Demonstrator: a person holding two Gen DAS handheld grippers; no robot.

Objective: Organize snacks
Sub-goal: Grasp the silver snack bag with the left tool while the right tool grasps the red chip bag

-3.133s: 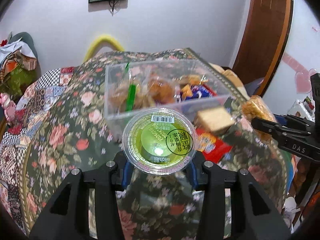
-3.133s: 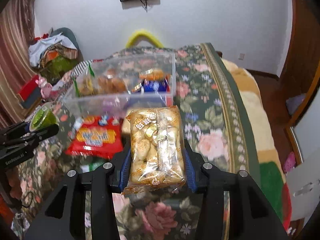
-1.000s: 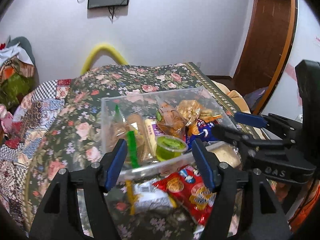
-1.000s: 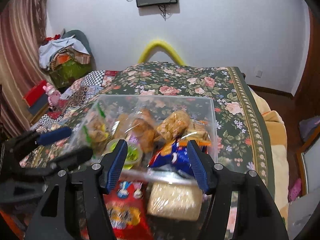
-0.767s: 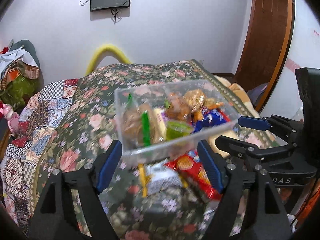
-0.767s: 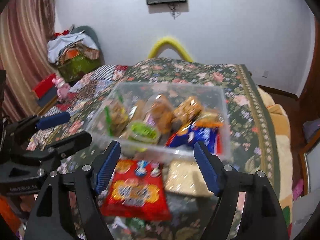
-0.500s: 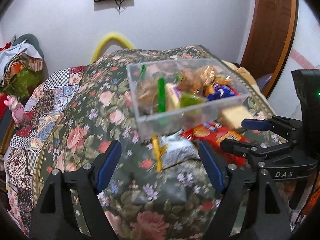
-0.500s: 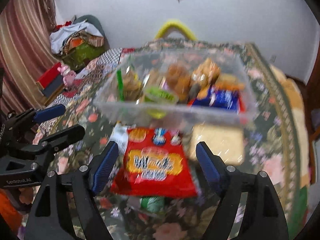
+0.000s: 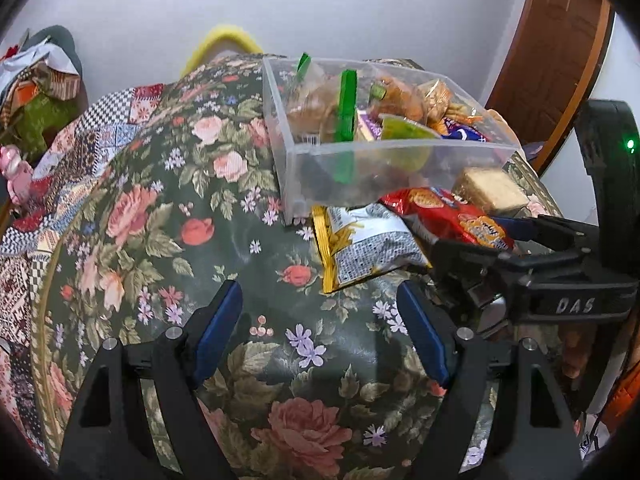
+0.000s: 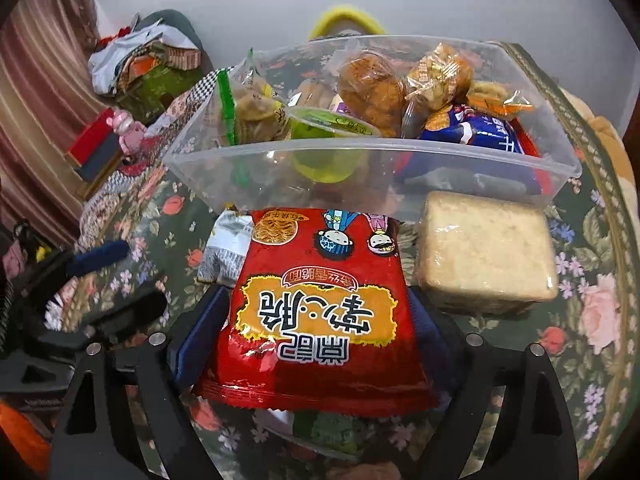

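A clear plastic bin (image 9: pixel 400 160) (image 10: pixel 372 160) on the floral cloth holds several snack packs and a green jelly cup (image 10: pixel 332 126). In front of it lie a red noodle-snack bag (image 10: pixel 320 304) (image 9: pixel 448 216), a white and yellow bag (image 9: pixel 364 242) and a pale square cake pack (image 10: pixel 486 254) (image 9: pixel 494 190). My right gripper (image 10: pixel 316 336) is open with its fingers on either side of the red bag. My left gripper (image 9: pixel 320 326) is open and empty over bare cloth, just left of the white bag.
A green packet (image 10: pixel 324 426) lies partly under the red bag. The floral cloth (image 9: pixel 168 208) spreads left of the bin. Clothes and boxes (image 10: pixel 144 64) are piled at the far left. A wooden door (image 9: pixel 548 48) stands at the right.
Both grippers let go of the jelly cup and biscuit pack in the bin, pulled back and dropped low. The right one now straddles the red bag; the left sits over the cloth.
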